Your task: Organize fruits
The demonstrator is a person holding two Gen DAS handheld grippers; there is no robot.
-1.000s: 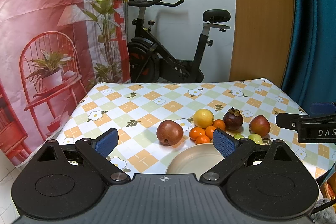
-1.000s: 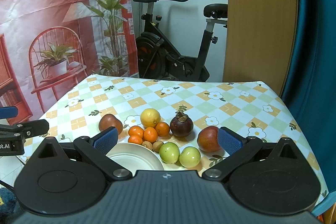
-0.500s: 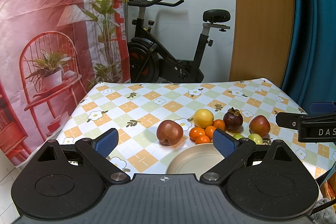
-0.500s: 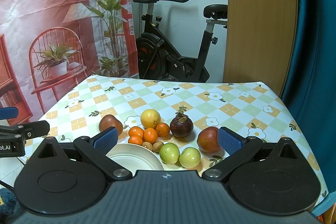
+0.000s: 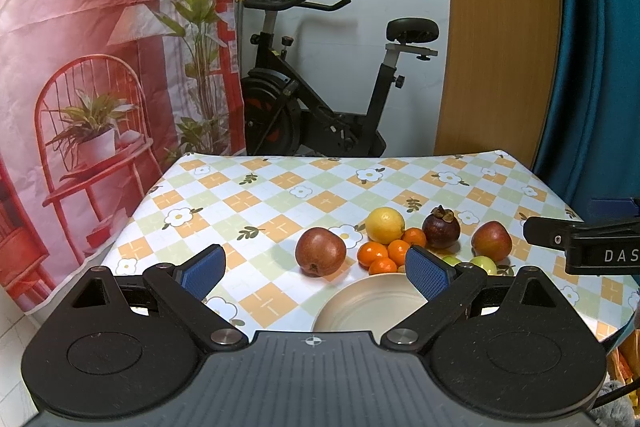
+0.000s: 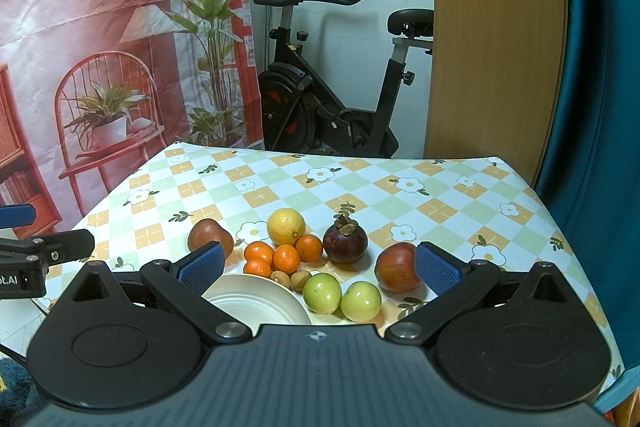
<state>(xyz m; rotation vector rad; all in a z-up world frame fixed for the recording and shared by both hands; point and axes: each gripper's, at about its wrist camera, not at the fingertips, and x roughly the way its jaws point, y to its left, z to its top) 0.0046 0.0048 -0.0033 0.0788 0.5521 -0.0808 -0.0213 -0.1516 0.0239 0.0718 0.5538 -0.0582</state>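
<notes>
**Both tongs poised above an empty plate, fruit not yet sorted**

The counter (image 6: 400,187), under a checked flower-print cloth, carries everything near its front edge. The cream plate (image 6: 256,301) sits closest and holds nothing. Behind it the fruit lies in a loose arc: a red-brown apple (image 5: 320,251) to the left, a second red apple (image 6: 398,267) to the right, a lemon (image 6: 286,227) and a dark mangosteen (image 6: 345,241) at the back. Two green fruits (image 6: 340,297) lie side by side just right of the plate, four small oranges (image 6: 284,253) cluster in front of the lemon, and two tiny brown fruits (image 6: 290,279) rest at the plate's rim.

The left tongs (image 5: 316,273) are spread wide and hold nothing; the right tongs (image 6: 318,271) are likewise spread and empty, both hanging short of the fruit.

The step in hand looks like choosing a first piece. Starting from the outer fruit seems wise: each apple stands apart, so the pads can close across its widest part without nudging neighbours. The oranges touch one another and would likely roll if approached first. Lower the fruit into the plate rather than dropping it.
</notes>
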